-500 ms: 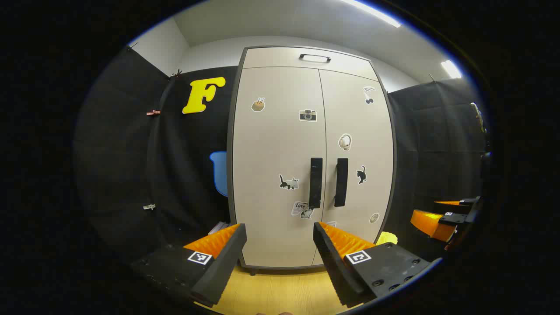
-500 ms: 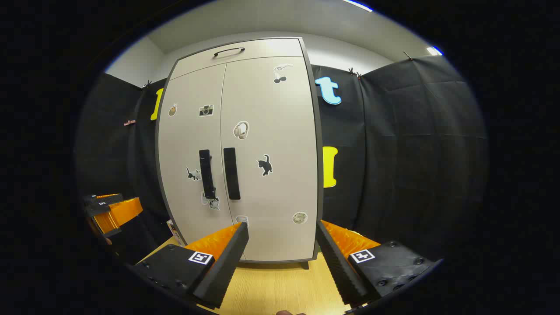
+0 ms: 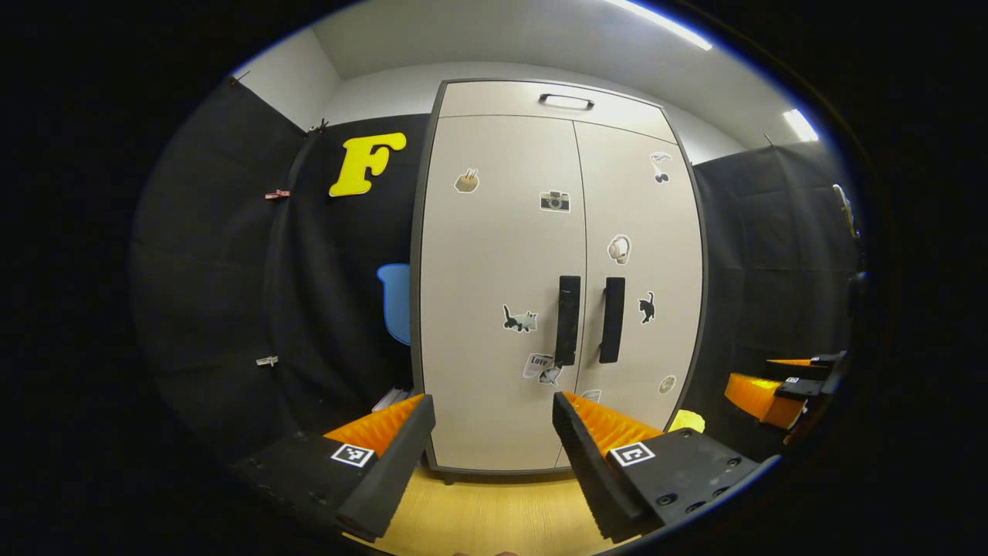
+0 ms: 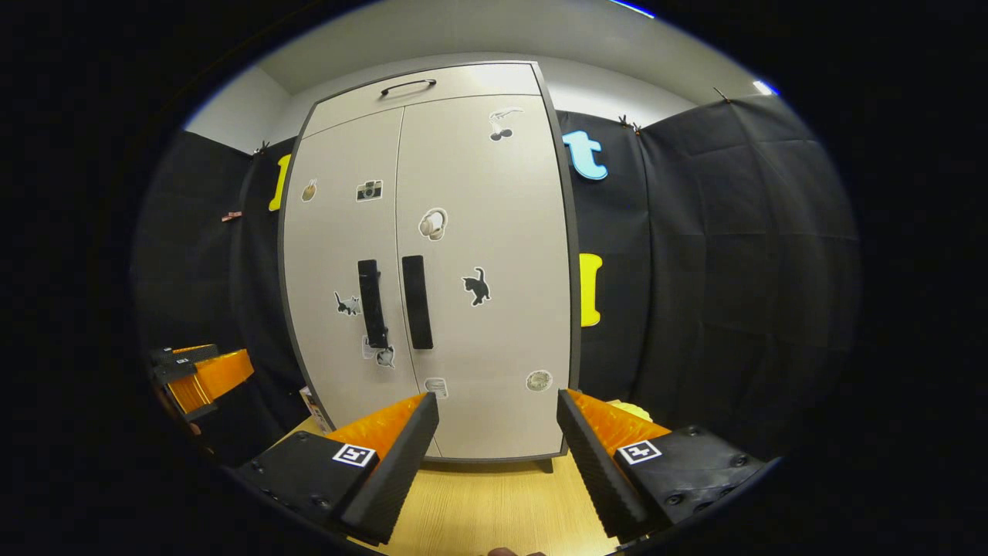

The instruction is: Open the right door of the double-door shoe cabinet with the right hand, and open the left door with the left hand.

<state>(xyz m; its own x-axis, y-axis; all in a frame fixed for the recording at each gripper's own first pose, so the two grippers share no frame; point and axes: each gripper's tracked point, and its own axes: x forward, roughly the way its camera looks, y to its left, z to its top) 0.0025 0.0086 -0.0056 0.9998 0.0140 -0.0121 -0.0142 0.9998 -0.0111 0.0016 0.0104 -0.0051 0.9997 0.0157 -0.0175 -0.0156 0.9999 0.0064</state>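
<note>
Cabinet (image 3: 502,309) stands upright on the wood floor (image 3: 494,517), backed against the black cloth wall (image 3: 216,270). Both doors shut, flush, one thin seam between them. Left door (image 3: 494,255), right door (image 3: 641,232). A shallow top panel with a small handle (image 3: 566,101) sits above them.

Two dark vertical handles flank the seam at mid-height: left handle (image 3: 567,320), right handle (image 3: 612,320). Just beside each other, not touching.

Stickers scattered on both doors; a black cat (image 4: 477,286) on the right door, a camera (image 4: 369,190) high on the left.

Left gripper (image 3: 494,417): fingers spread wide, nothing between them, well short of the cabinet, aimed at the left door's lower part. Handles sit above and right of its gap.

Right gripper (image 4: 498,413): fingers likewise wide apart, holding nothing, touching nothing. It faces the right door's lower edge; handles are up and to the left of its gap. In the left gripper view it shows off to the right (image 3: 779,390), clear of the cabinet's right side.

Bare floor lies between both grippers and the cabinet's foot. Cloth wall close on both cabinet sides.
</note>
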